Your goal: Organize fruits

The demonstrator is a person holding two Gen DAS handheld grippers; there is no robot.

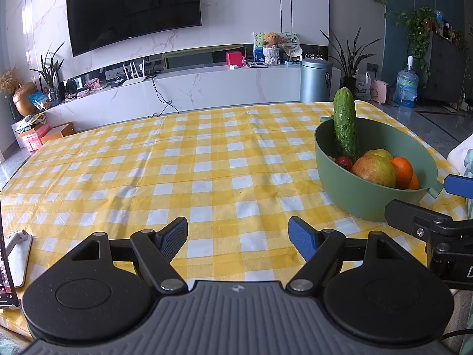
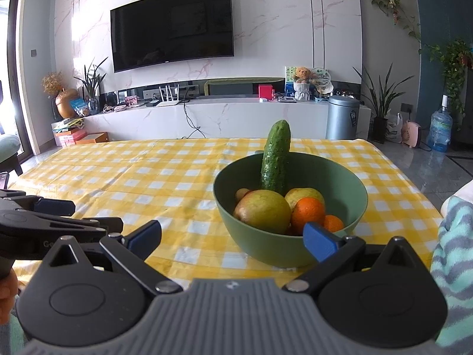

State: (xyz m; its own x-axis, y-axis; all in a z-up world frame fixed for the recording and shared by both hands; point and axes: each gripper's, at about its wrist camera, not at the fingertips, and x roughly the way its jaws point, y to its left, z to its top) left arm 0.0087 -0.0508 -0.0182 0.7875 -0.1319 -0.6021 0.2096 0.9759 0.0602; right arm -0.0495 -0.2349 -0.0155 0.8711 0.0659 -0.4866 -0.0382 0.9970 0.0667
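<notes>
The left gripper [image 1: 238, 238] hangs over bare yellow-and-white checked tablecloth [image 1: 177, 162], jaws spread wide, holding nothing. To its right stands the sage-green plastic bowl [image 2: 359, 207], resting on the cloth near the table's right side. The right gripper [image 2: 233, 238] hovers just before the bowl's near rim, jaws likewise apart and empty; its right fingertip overlaps the rim in the right wrist view.

Contents of the bowl, left to right:
- A small red fruit [image 1: 344, 162], partly hidden at the left wall.
- A long bumpy green cucumber [image 2: 275, 156], standing nearly upright and leaning on the far wall.
- A large red-green mango [image 2: 263, 211], with a second yellowish fruit [image 2: 304, 195] behind it.
- Two round orange tangerines [image 2: 307, 216], at the right.

Handling, judged: the cucumber is stiff and firm, and projects clear of the pile; grip it mid-shaft. The mango is probably heavy, smooth and wide for the jaws. Tangerines are light and soft; squeeze gently.

Obstructions: the bowl wall limits side access. A striped teal towel [image 2: 455, 236] lies just right of the bowl.
</notes>
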